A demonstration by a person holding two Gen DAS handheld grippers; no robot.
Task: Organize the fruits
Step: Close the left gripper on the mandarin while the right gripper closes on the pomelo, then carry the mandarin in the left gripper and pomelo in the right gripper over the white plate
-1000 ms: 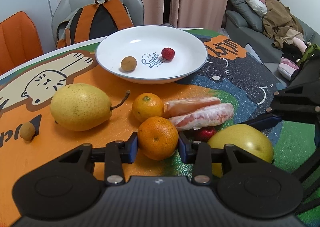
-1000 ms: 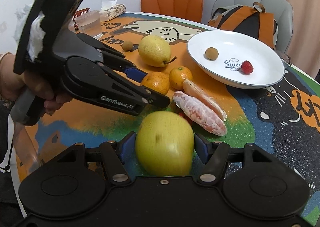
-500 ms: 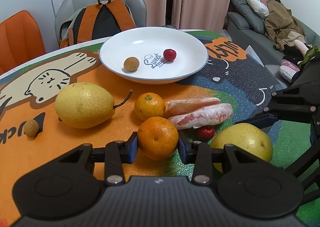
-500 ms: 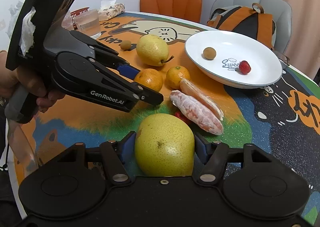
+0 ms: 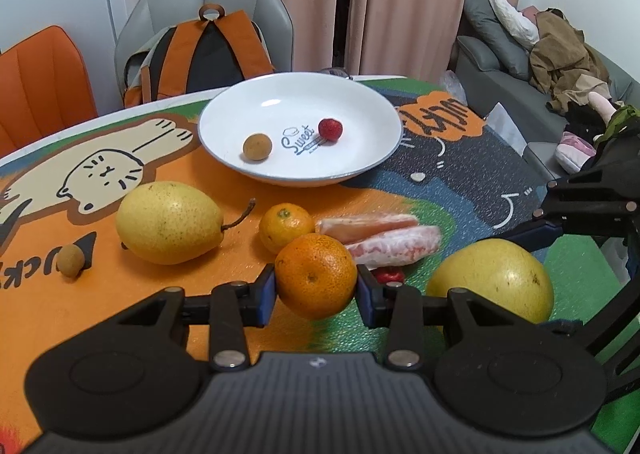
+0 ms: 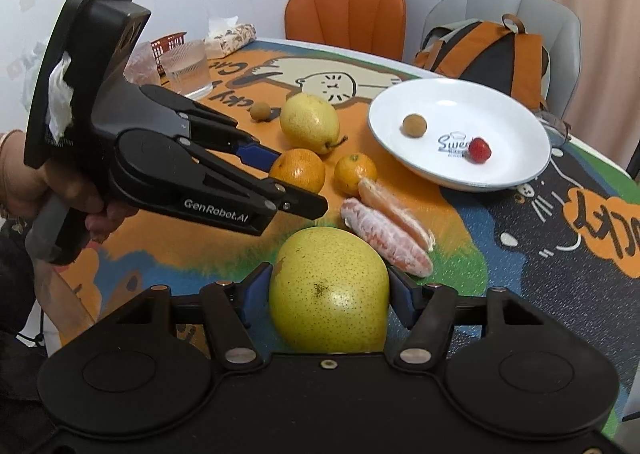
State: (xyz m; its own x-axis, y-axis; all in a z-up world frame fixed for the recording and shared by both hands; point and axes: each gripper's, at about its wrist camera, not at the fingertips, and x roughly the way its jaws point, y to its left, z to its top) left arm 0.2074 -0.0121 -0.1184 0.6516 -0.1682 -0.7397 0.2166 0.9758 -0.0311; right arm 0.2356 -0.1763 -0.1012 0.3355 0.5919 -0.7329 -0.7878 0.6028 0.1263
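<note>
The white plate (image 5: 384, 157) sits straight ahead past both grabbers: L gripper (image 5: 316, 288) squeezes the orange (image 5: 316, 278), R gripper (image 6: 328, 294) squeezes the big pear (image 6: 328, 298).

The plate (image 5: 372, 157) is glossy white ceramic. The orange (image 5: 316, 276) has dimpled, slightly shiny skin; the pear (image 6: 328, 302) is speckled and smooth. The tongs (image 5: 316, 290) are matt black plastic.

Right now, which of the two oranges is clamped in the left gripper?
The larger orange, nearest the camera, sits pinched between the left gripper pads. The smaller orange lies free on the mat behind it, beside the peeled pomelo segments.
</note>
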